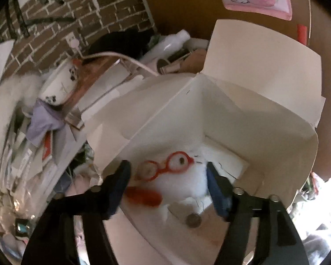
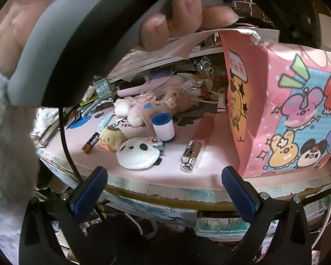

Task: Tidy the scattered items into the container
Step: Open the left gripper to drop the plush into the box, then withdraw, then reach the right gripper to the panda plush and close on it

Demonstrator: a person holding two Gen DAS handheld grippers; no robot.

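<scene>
Blue-padded fingers of the left gripper [image 1: 168, 184] are seen spread over the open white box [image 1: 264, 119], with a small white plush toy with red glasses [image 1: 178, 176] lying between them. Whether the pads press the toy or have let go cannot be told; the jaws stand apart and the toy seems to rest on the box floor. Just below the toy, nearer the gripper, a coin [image 1: 193, 220] lies on the same floor. The plush is judged light, soft and yielding, not fragile, best pinched across its round body rather than by the thin glasses. Its face is turned up and away from the gripper, its long axis running from the orange part at the left finger toward the far right.

The right gripper [image 2: 165, 192] is held spread and empty, short of the edge of the pink desk [image 2: 209, 172]. Ahead of it lie a flat panda-face pouch [image 2: 139, 154], soft and easily pinched at its rim, and a glass perfume bottle [image 2: 190, 156], hard, slippery and fragile, lying with its cap toward the gripper and its long axis running away. Beyond are a yellow plush [image 2: 111, 138], a battery [image 2: 90, 142], and a spool of white thread [image 2: 164, 127], standing upright. To the right stands the outside of the box.
</scene>
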